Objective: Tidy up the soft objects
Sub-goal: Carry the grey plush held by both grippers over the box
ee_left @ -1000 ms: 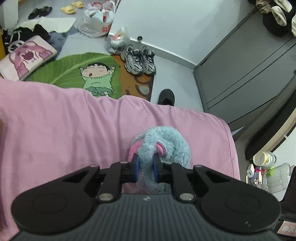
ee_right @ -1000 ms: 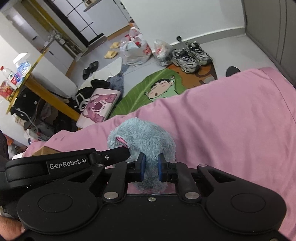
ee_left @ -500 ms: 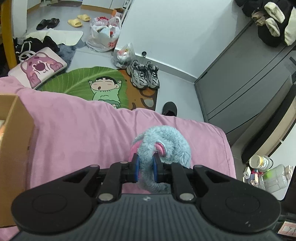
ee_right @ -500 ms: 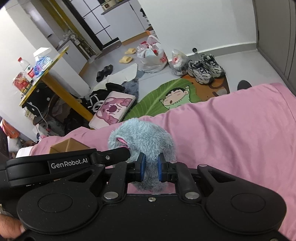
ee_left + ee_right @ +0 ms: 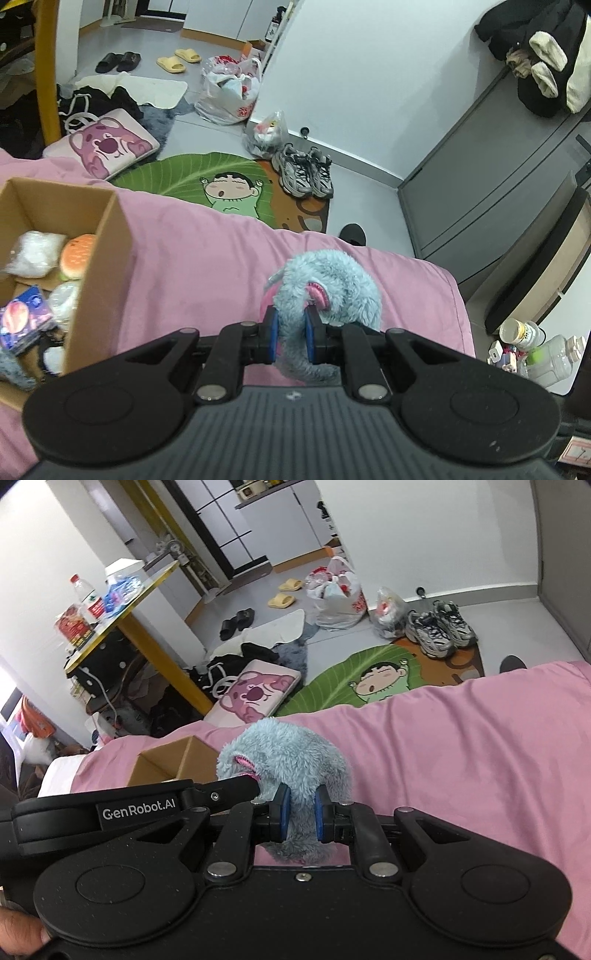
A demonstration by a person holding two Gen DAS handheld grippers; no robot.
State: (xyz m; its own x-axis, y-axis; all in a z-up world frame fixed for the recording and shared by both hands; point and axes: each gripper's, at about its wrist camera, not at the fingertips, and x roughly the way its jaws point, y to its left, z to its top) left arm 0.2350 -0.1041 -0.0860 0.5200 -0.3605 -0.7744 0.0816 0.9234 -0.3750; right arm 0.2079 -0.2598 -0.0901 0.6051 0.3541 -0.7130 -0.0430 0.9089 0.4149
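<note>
Above the pink bed [image 5: 192, 266], both grippers, left [image 5: 290, 339] and right [image 5: 300, 814], clamp one blue plush [image 5: 328, 284], sharing its floppy bulk; it hangs just right of the box [image 5: 99, 266], probably bound there with other soft things.

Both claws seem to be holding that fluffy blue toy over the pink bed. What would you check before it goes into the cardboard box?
1. Left gripper clamped on the blue plush toy: ok.
2. Right gripper clamped on the same toy: ok.
3. Toy lifted clear of the pink bedsheet: cannot tell.
4. Cardboard box open at the top: ok.
5. Room left in the box: cannot tell; a burger squishy, white soft items and a packet already lie inside.
6. Toy above the box opening: not ok; the box sits off to the left.
</note>
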